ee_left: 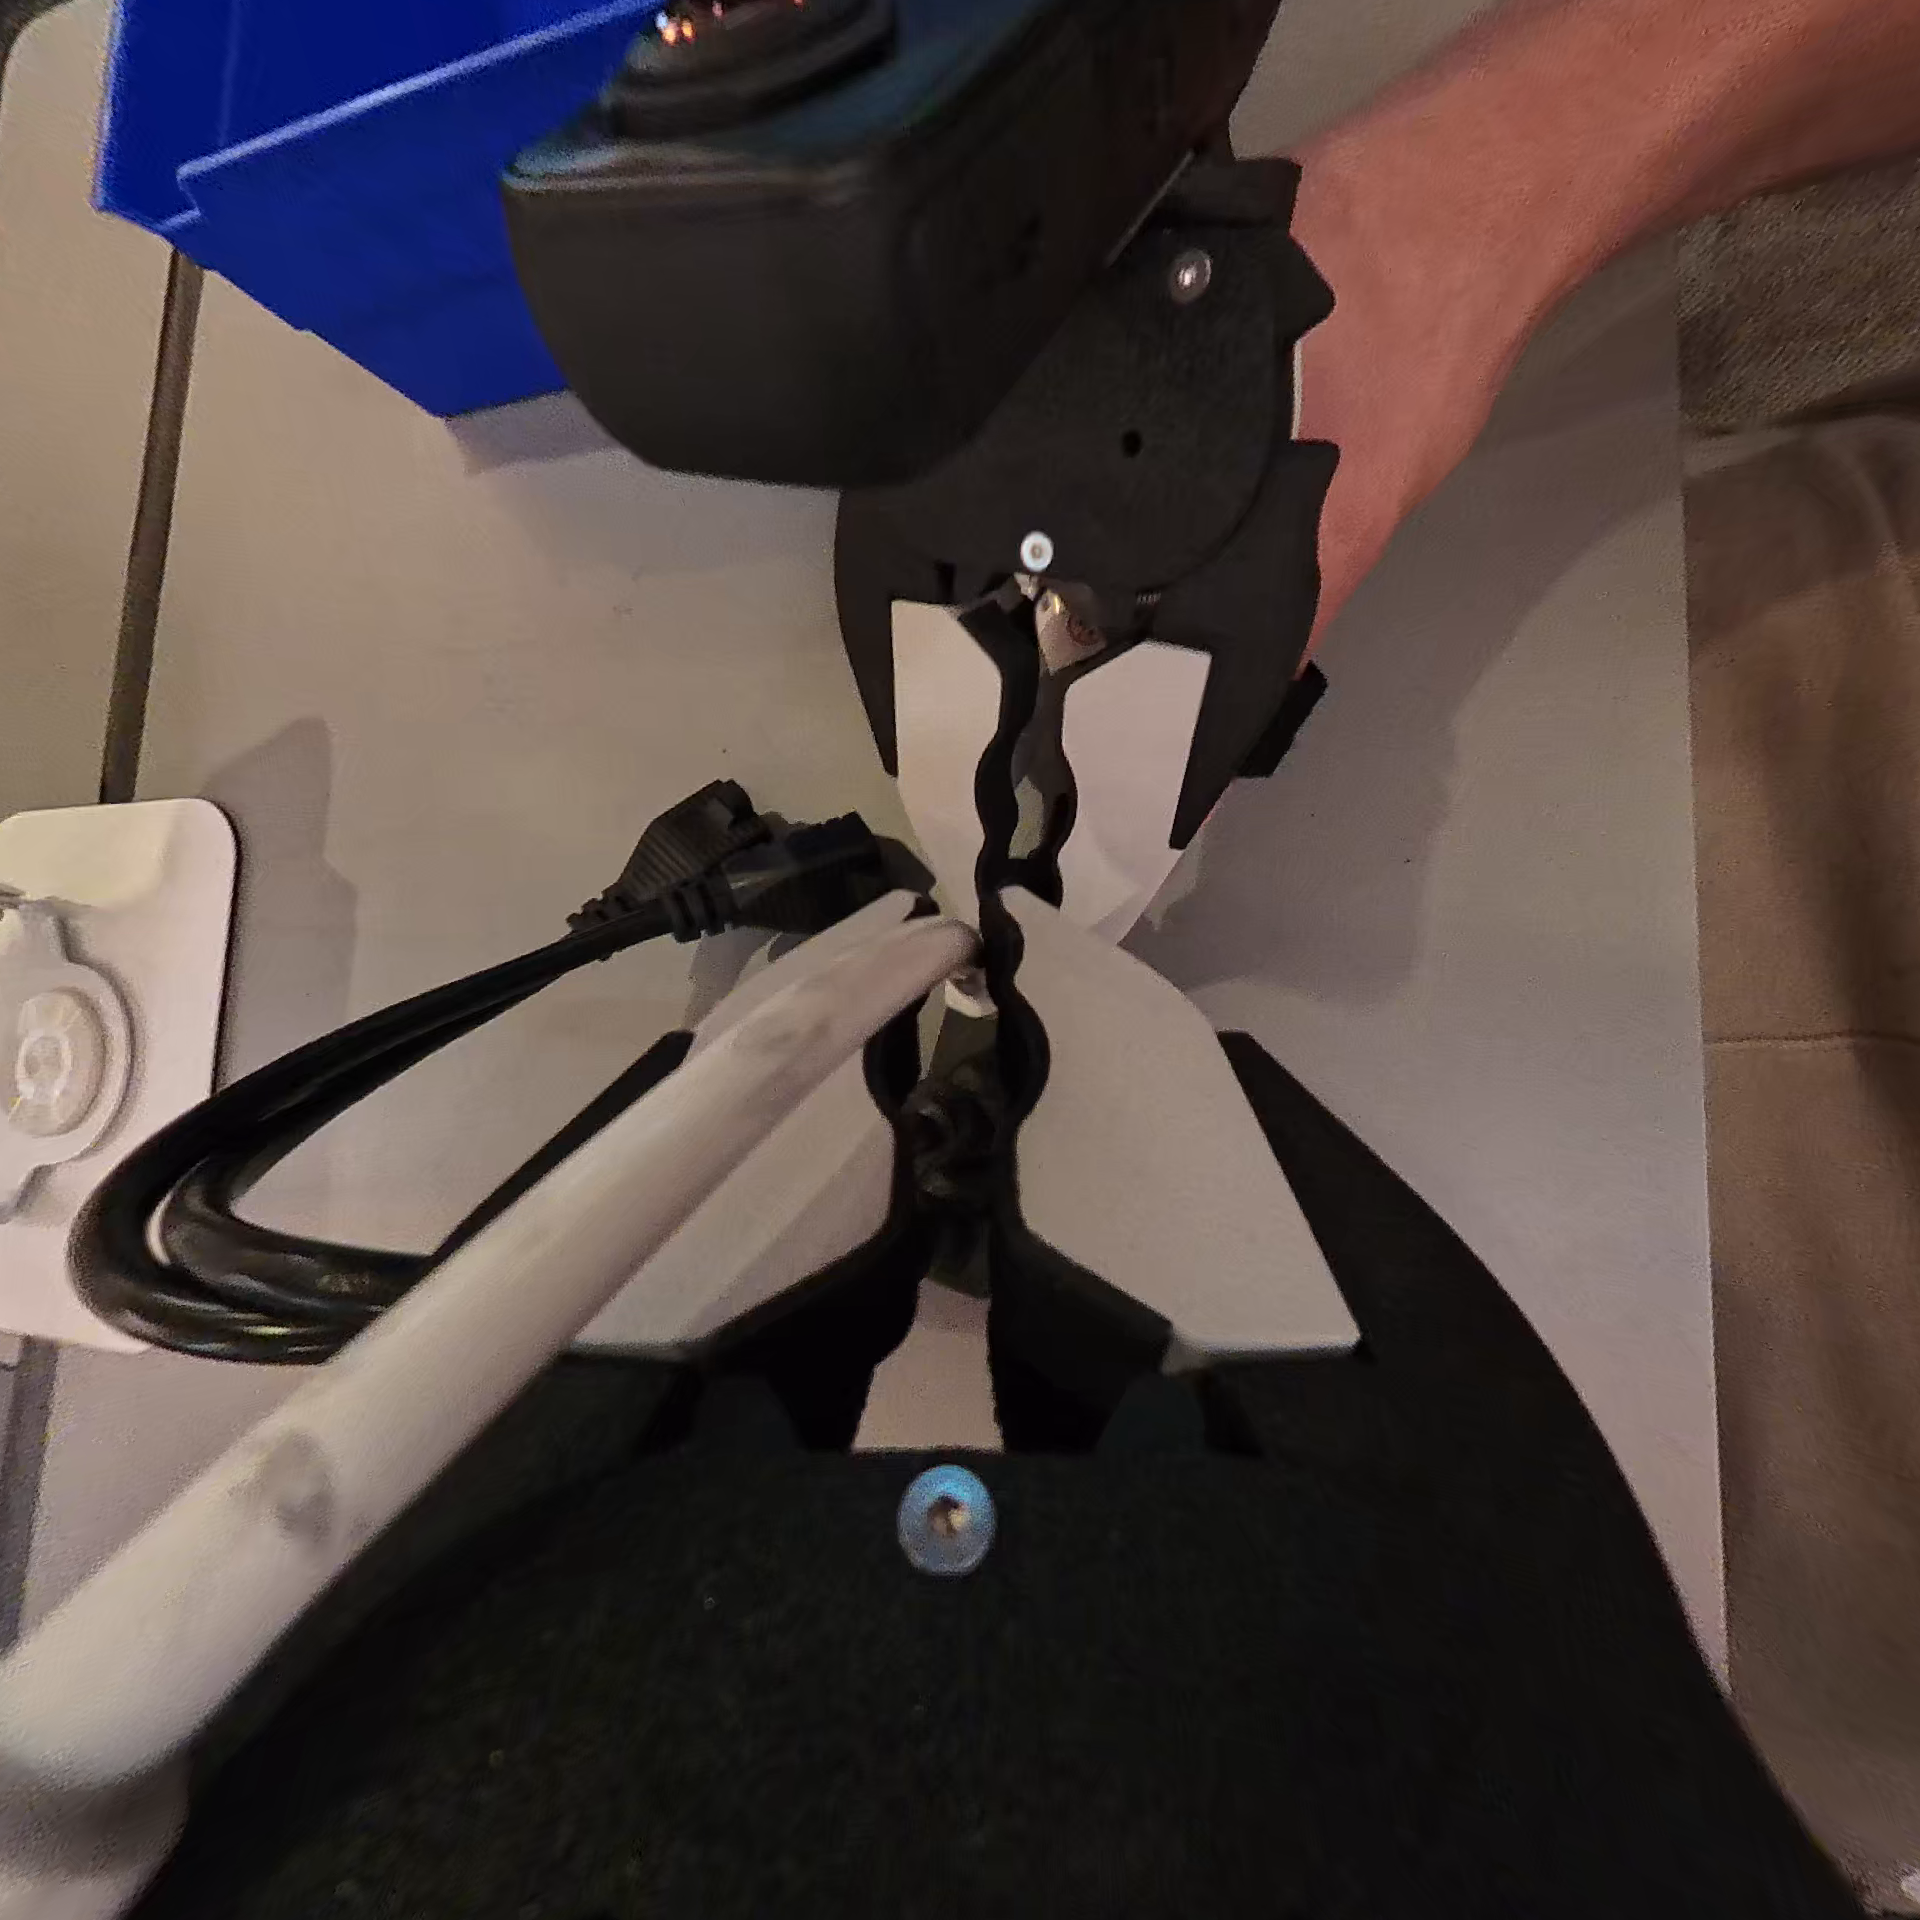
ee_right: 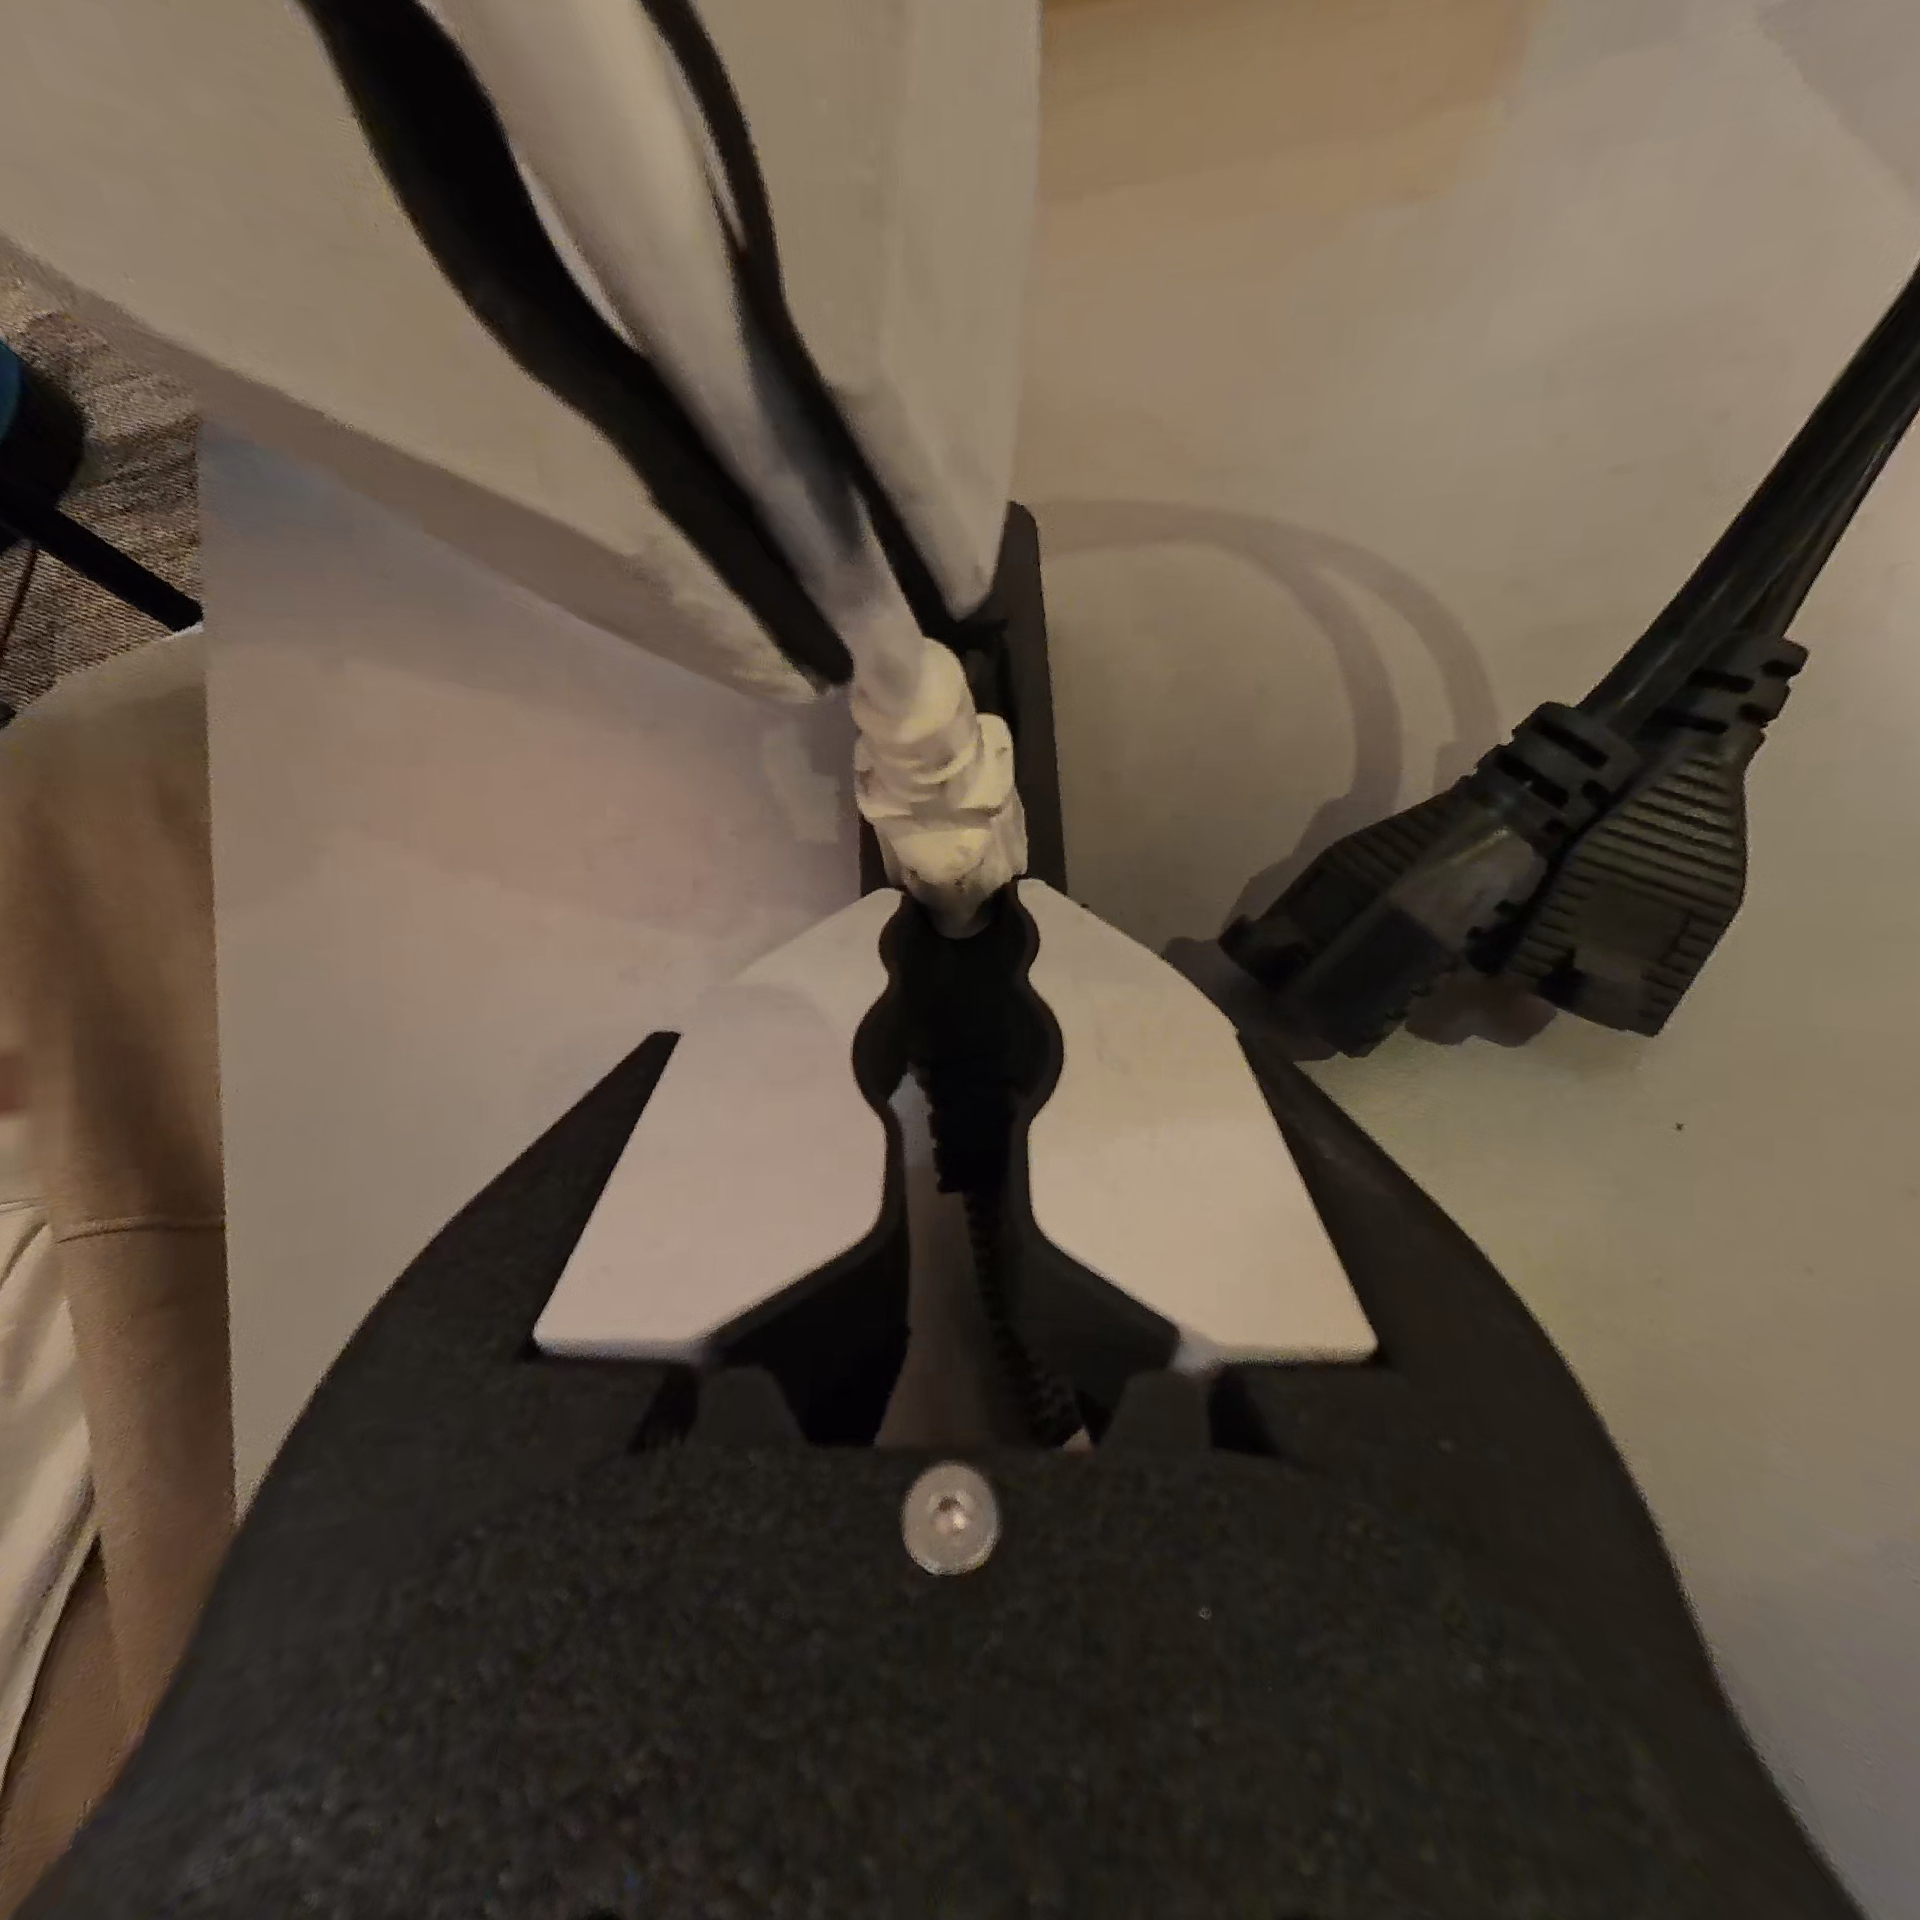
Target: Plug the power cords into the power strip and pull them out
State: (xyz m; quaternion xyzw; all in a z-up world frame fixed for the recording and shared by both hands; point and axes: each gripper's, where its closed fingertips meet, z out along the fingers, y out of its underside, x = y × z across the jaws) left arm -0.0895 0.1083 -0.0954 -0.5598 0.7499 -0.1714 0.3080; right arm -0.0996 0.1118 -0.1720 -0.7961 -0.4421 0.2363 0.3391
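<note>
White cord [ee_right: 940, 774], ribbed at its end, between right tool [ee_right: 956, 914] tips.

Place: likely an indoor test bench or lab desk; cannot tell for certain
Surface: plain white table [ee_left: 1455, 935], edge dropping to grey carpet [ee_left: 1808, 312]
Storage: blue plastic bin [ee_left: 343, 208] at the far end
Clutter: black power cords [ee_left: 260, 1164] looped on the tabletop
Light: dim, warm, indoor
</note>
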